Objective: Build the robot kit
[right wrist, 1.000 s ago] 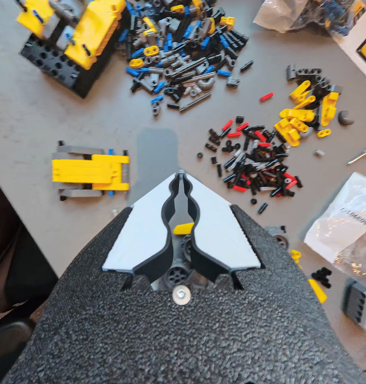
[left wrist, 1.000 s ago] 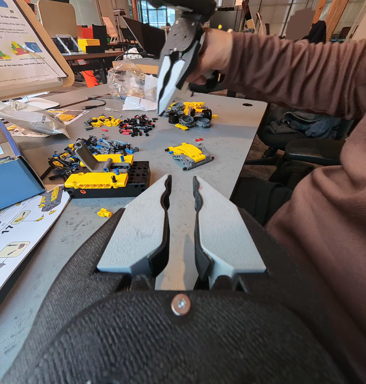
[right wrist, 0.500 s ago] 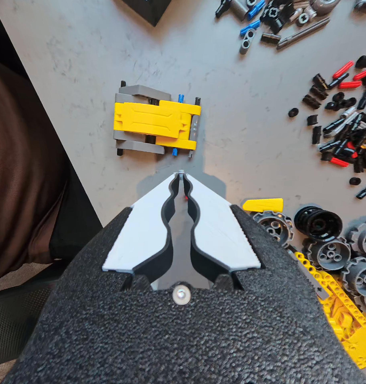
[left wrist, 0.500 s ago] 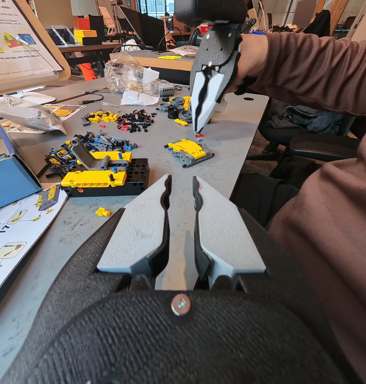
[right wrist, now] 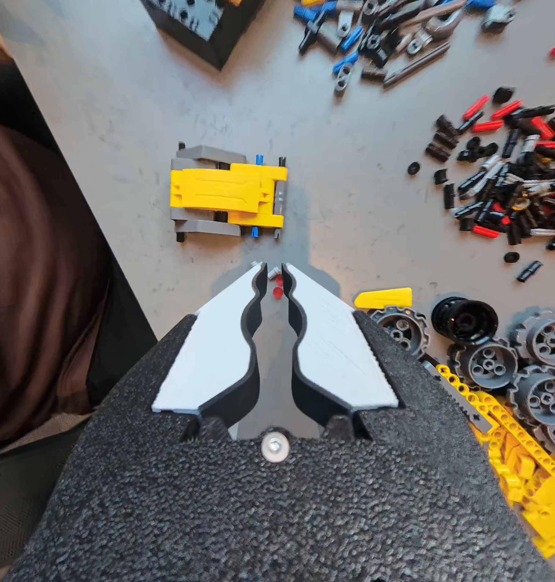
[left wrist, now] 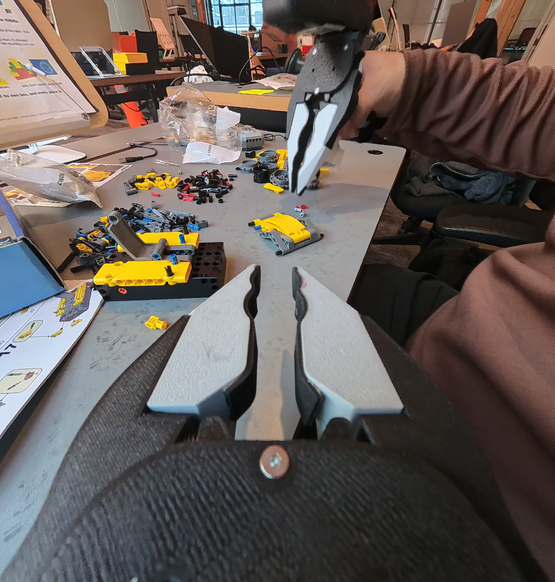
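My right gripper (right wrist: 273, 269) points down at the grey table (right wrist: 207, 94), jaws a narrow gap apart and empty. Two small red round pieces (right wrist: 278, 286) and a small grey pin (right wrist: 272, 272) lie on the table between its fingertips. A yellow and grey brick assembly (right wrist: 229, 192) lies just beyond them. In the left wrist view the right gripper (left wrist: 296, 187) hovers above the red and grey bits (left wrist: 300, 208), past the assembly (left wrist: 285, 231). My left gripper (left wrist: 275, 274) is open and empty, low over the table near its front edge.
A black base with yellow beams (left wrist: 162, 271) sits left of centre, with loose pin piles (left wrist: 203, 189) behind it. Grey wheels (right wrist: 487, 362) and a yellow panel piece (right wrist: 383, 297) lie right of my right gripper. An instruction booklet (left wrist: 24, 346), a blue box (left wrist: 14, 277) and plastic bags (left wrist: 200, 126) sit left and back. About 20 centimeters separates my left fingertips from my right.
My right gripper moved from over the pin piles toward the table's near edge, came down by the yellow assembly, and opened from shut to a narrow gap. My left gripper has not moved.
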